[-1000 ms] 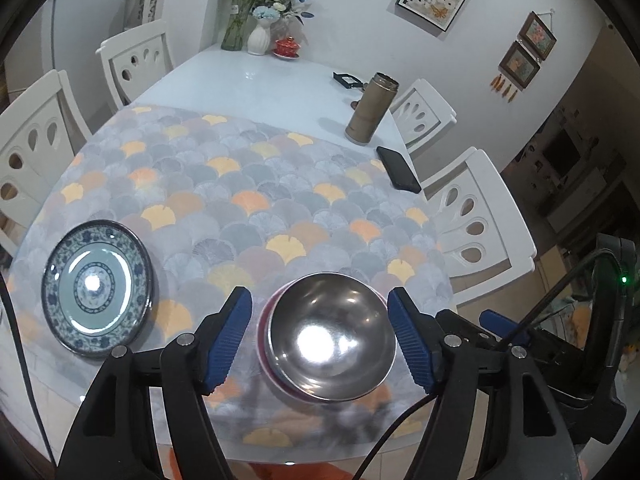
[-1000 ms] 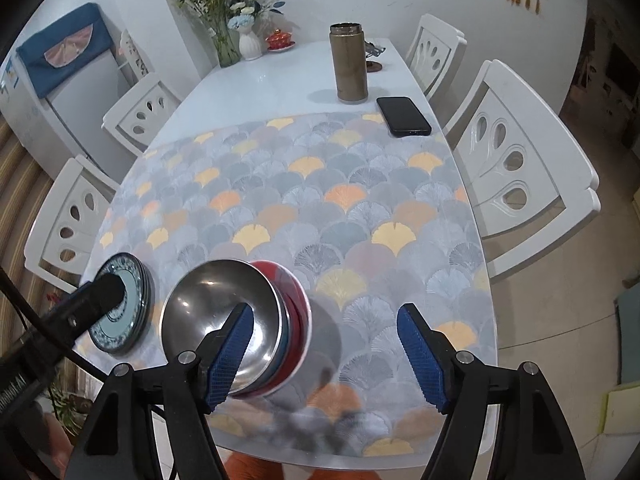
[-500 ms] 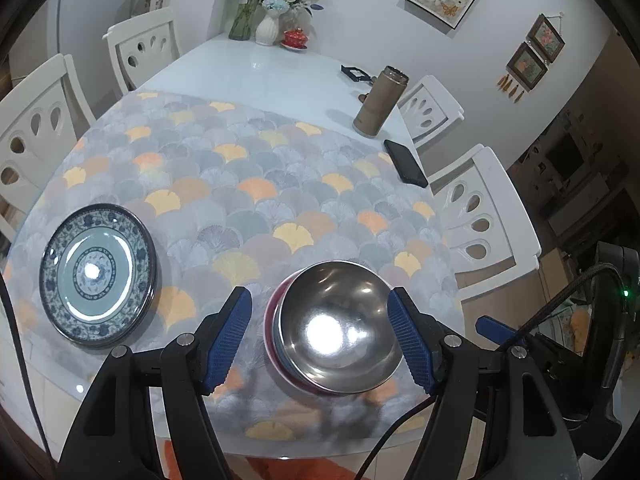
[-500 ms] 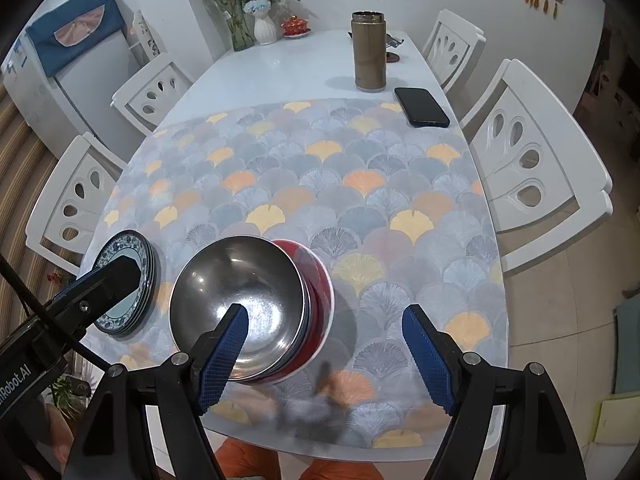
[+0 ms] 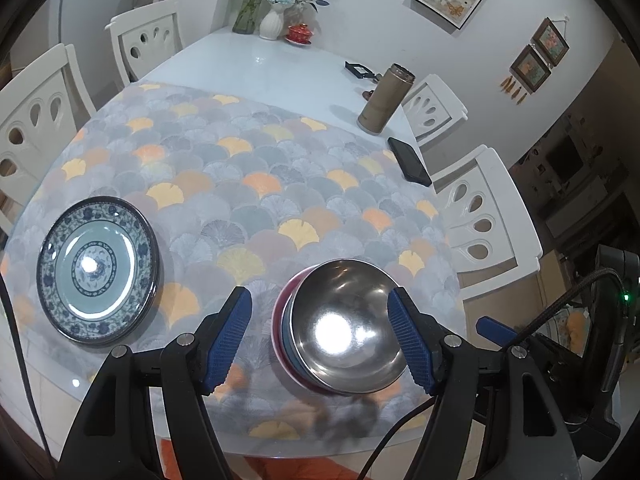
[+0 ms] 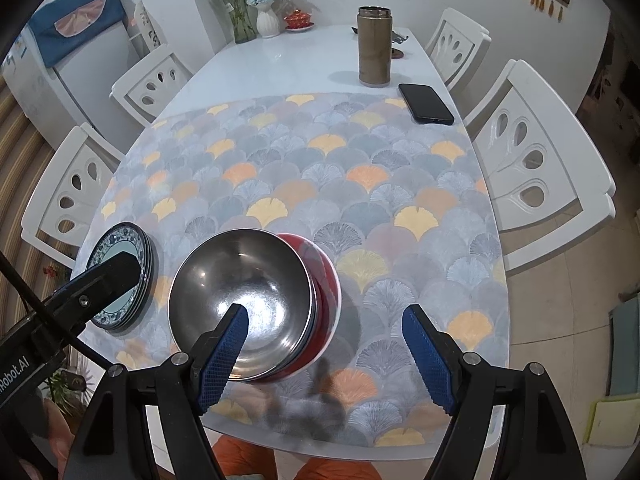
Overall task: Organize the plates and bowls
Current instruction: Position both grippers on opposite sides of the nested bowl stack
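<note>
Both tongs, left (image 5: 319, 338) and right (image 6: 325, 357), hang apart over the worktop (image 6: 280, 64), having drawn back from the stacked steel bowl (image 5: 346, 326).

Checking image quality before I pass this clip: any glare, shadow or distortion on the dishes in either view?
Left wrist: hot glare spots in the steel bowl and the patterned plate; fisheye bends the table edge. Right wrist: softer sheen in the bowl, dark gripper shadows on the tablecloth near the front edge; both frames sharp.
</note>
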`<state>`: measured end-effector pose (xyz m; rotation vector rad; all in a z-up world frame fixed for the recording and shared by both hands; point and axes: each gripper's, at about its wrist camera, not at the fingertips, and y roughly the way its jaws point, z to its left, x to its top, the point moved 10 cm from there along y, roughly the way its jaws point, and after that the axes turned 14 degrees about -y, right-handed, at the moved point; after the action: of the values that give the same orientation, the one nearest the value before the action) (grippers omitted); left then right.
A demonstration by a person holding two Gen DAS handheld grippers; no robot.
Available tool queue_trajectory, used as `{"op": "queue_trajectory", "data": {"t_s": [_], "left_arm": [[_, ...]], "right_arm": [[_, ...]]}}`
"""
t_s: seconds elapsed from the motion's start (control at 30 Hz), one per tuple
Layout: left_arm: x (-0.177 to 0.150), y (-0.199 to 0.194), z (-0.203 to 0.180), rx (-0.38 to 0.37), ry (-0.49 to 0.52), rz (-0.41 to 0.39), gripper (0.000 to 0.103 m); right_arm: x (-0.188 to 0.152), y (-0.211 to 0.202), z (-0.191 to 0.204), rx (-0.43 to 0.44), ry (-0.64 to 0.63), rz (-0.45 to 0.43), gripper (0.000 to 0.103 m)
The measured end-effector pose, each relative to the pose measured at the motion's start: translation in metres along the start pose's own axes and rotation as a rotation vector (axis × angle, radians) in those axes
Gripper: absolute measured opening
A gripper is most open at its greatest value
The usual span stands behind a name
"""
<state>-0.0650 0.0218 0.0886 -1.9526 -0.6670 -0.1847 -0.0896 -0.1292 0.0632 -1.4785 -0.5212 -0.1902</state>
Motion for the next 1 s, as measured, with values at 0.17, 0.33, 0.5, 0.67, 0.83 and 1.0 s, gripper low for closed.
{"op": "queue_trajectory", "data": {"t_s": [0.17, 0.33, 0.5, 0.67, 0.83, 1.0], "left_arm": [[-0.001, 0.001, 0.003, -0.004, -0.008, 0.01, 0.069], [-0.002, 0.002, 0.007, -0.034, -0.025, 0.026, 0.069], [-0.002, 0.002, 0.011, -0.042, -0.043, 0.036, 0.069], [-0.004, 0.005, 0.013, -0.043, -0.056, 0.048, 0.069], [-0.005, 0.006, 0.012, -0.04, -0.05, 0.048, 0.069], [-0.008, 0.01, 0.012, -0.033, -0.034, 0.055, 0.069]], "right_arm": [[0.001, 0.001, 0.003, 0.002, -0.007, 0.003, 0.077], [0.001, 0.002, 0.005, -0.003, -0.02, 0.006, 0.077], [0.0, 0.004, 0.005, -0.004, -0.021, 0.014, 0.077], [0.0, 0.006, 0.009, 0.002, -0.028, 0.022, 0.077], [-0.001, 0.006, 0.009, 0.002, -0.03, 0.025, 0.077], [-0.004, 0.009, 0.009, 0.005, -0.021, 0.031, 0.077]]}}
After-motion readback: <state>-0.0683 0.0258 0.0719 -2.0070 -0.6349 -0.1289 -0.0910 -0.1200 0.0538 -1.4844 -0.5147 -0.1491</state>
